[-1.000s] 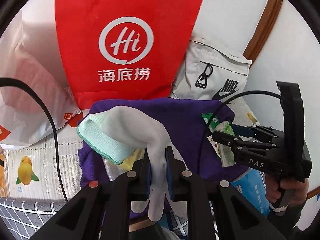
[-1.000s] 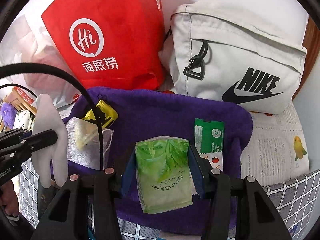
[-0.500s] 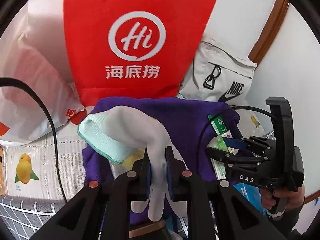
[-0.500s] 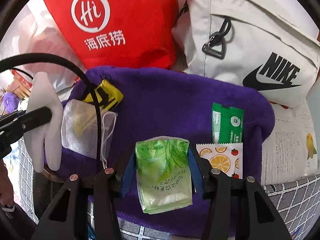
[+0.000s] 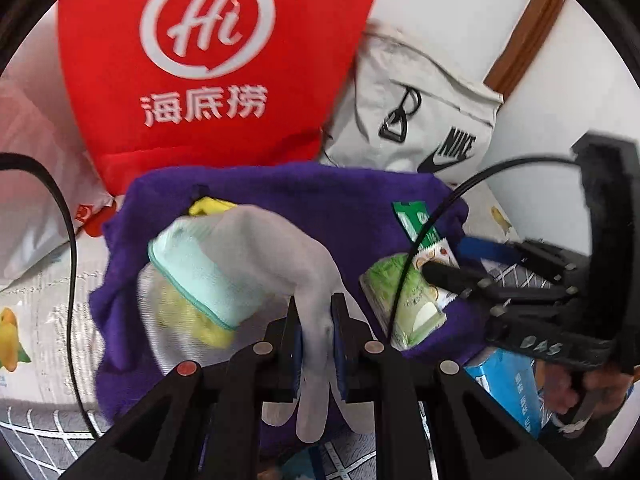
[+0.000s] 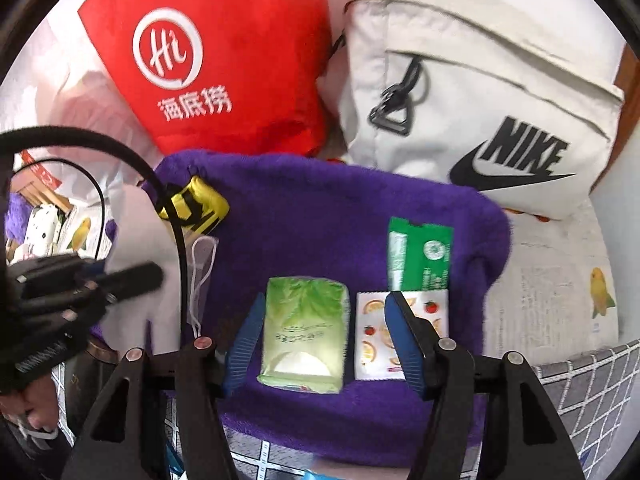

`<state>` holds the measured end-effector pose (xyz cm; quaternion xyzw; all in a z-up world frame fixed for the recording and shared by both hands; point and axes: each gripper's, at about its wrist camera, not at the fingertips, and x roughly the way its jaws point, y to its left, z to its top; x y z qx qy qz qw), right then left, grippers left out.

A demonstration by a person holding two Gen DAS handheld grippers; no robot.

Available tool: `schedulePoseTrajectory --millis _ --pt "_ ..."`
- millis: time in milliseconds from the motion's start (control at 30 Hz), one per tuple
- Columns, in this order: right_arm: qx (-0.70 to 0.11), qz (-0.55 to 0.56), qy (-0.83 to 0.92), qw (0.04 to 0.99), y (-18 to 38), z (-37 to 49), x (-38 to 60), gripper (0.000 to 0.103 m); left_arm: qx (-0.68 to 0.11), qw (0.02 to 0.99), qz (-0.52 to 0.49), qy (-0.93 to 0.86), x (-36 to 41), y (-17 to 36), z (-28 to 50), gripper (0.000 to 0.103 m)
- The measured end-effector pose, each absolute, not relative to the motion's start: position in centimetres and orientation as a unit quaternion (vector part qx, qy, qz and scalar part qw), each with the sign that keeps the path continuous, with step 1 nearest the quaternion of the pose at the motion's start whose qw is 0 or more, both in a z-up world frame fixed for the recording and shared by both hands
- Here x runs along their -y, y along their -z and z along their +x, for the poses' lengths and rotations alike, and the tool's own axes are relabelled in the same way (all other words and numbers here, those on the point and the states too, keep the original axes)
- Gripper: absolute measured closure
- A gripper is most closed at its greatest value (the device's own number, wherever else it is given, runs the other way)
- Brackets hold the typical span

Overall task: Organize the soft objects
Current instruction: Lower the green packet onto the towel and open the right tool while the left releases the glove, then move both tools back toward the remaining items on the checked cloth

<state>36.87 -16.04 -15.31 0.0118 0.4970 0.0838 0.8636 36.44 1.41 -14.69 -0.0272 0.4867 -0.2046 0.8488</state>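
My left gripper [image 5: 315,320] is shut on a white glove [image 5: 280,248] with a mint cuff and holds it above the left part of a purple towel [image 5: 300,192]. My right gripper [image 6: 320,320] is open, its blue pads either side of a green tissue pack [image 6: 304,340] that lies on the purple towel [image 6: 320,220]. A fruit-print sachet [image 6: 374,332] and a green sachet [image 6: 424,252] lie right of the pack. A yellow pouch [image 6: 200,204] and a face mask [image 6: 202,280] lie at the towel's left. The right gripper also shows in the left wrist view [image 5: 472,268].
A red bag [image 6: 224,60] with a white logo and a white Nike bag [image 6: 480,100] stand behind the towel. A bird-print sheet [image 6: 560,280] covers the surface to the right. A grey checked fabric [image 6: 580,380] lies in front. A blue box [image 5: 508,384] sits at lower right.
My right gripper has opened and let go of the green tissue pack, which now lies on the towel. My left gripper has carried the glove closer over the towel.
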Motion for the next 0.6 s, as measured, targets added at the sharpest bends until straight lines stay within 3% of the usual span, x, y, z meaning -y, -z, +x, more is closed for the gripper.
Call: schedulePoseTrajectory --millis 267,333,467,600 --pt "-0.478 0.018 -0.064 0.876 13.1 35.9 18.3 0.041 -0.485 0.854 -0.017 0.186 -0.4 15.4 36.9 0.088" --pt "-0.471 0.021 -0.062 0.88 12.5 35.6 18.7 0.041 -0.485 0.855 -0.017 0.183 -0.3 15.4 37.0 0.079" --pt "-0.462 0.028 -0.062 0.884 11.6 35.1 19.1 0.041 -0.482 0.859 -0.023 0.172 -0.6 15.0 37.0 0.038" --pt "-0.457 0.03 -0.065 0.887 11.3 34.8 19.1 0.041 -0.464 0.871 -0.016 0.16 -1.1 13.7 36.5 0.037"
